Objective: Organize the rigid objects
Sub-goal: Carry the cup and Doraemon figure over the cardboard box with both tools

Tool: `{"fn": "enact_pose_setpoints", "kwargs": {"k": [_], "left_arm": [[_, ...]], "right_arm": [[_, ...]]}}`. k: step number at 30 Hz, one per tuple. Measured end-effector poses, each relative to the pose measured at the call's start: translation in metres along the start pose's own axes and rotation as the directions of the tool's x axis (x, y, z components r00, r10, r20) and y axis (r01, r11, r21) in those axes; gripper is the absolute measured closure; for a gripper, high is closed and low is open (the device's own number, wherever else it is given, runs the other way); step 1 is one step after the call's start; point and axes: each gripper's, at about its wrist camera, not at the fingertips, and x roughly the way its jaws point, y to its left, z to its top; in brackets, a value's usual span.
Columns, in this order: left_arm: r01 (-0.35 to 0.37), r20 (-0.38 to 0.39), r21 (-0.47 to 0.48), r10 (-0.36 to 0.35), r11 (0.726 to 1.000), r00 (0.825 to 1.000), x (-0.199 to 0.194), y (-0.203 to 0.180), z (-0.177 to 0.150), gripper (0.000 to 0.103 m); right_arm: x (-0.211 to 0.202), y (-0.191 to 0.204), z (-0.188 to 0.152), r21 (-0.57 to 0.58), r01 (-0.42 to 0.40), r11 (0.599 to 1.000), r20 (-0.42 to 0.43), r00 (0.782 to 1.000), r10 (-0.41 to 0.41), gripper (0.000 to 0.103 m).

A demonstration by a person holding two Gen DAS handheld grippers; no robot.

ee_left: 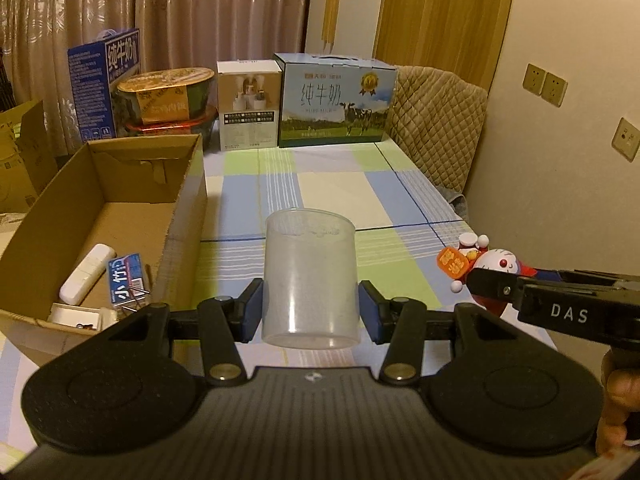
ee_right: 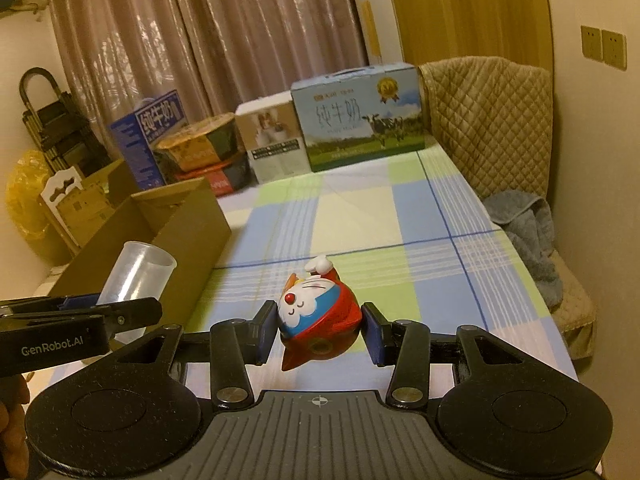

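I had the translucent plastic cup (ee_left: 309, 280) pinched between the blue pads of the left gripper (ee_left: 310, 311), upright, its rim up and its base lifted off the checked tablecloth (ee_left: 340, 184); from the right wrist view the same cup (ee_right: 136, 280) showed tilted at the left edge, just in front of the cardboard box. The right gripper (ee_right: 320, 330) had its pads closed against both sides of the Doraemon figurine (ee_right: 316, 316), which lay on its side, face toward the left, red base toward me; whether it rested on the cloth or hung clear I could not tell. In the left wrist view that figurine (ee_left: 486, 268) appeared at the right, partly behind the right gripper's black finger. The open cardboard box (ee_left: 120, 216) stood to the left of the cup, and at its near end held a white oblong item (ee_left: 86, 278), a blue printed packet (ee_left: 128, 280) and a white flat item (ee_left: 74, 316). At the far end of the table stood a light blue milk carton box (ee_left: 336, 100), a white product box (ee_left: 248, 106), stacked instant noodle bowls (ee_left: 168, 98) and a dark blue milk box (ee_left: 104, 80). A quilted chair (ee_left: 436, 128) stood at the far right, curtains (ee_left: 180, 12) behind.
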Motion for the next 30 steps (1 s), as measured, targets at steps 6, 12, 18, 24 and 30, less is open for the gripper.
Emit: {"fn": "enact_pose_setpoints", "kwargs": {"k": [6,12,18,24,30], "left_arm": [[-0.008,0.014,-0.003,0.008,1.0,1.0,-0.016,0.006,-0.002,0.058],[-0.021,0.018,-0.009,0.021,1.0,1.0,-0.026,0.013,-0.006,0.058],[-0.03,0.021,-0.017,0.03,0.999,0.999,-0.032,0.02,-0.007,0.058],[-0.035,0.024,-0.025,0.035,0.999,0.999,-0.035,0.027,-0.008,0.058],[-0.041,0.024,-0.035,0.042,0.999,0.999,-0.037,0.036,-0.009,0.058]], "right_arm": [[-0.011,0.01,0.001,-0.011,-0.009,1.0,0.012,1.0,0.009,0.061],[-0.016,0.017,0.002,-0.021,-0.026,0.999,0.019,0.999,0.026,0.061],[-0.015,0.024,0.001,-0.034,-0.036,0.999,0.014,0.999,0.036,0.061],[-0.012,0.03,0.0,-0.043,-0.038,0.998,0.007,0.999,0.039,0.061],[-0.006,0.038,-0.002,-0.056,-0.046,0.997,-0.005,0.999,0.046,0.061]]}}
